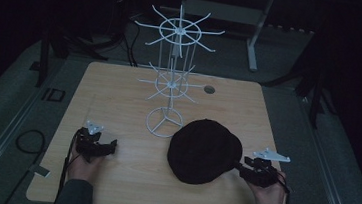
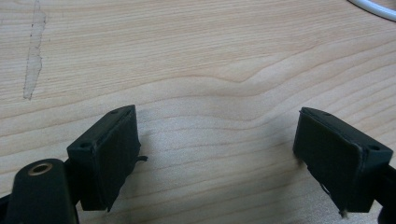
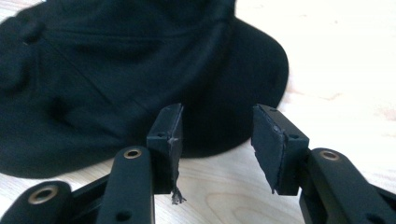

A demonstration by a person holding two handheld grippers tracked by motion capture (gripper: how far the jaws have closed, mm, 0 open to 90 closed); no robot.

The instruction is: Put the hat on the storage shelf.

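A black cap (image 1: 204, 152) lies on the tabletop (image 1: 119, 91), right of centre and just near of the white wire rack (image 1: 171, 76). The right hand-held gripper (image 1: 244, 168) sits at its right edge, jaws apart, the brim lying just ahead between them. The left hand-held gripper (image 1: 107, 147), jaws wide apart over bare wood, stands well off to the left. The right one looks best placed to take the brim.

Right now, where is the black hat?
In the high view the black hat lies flat on the table's right half, just right of the white rack's base ring, before the right tongs.
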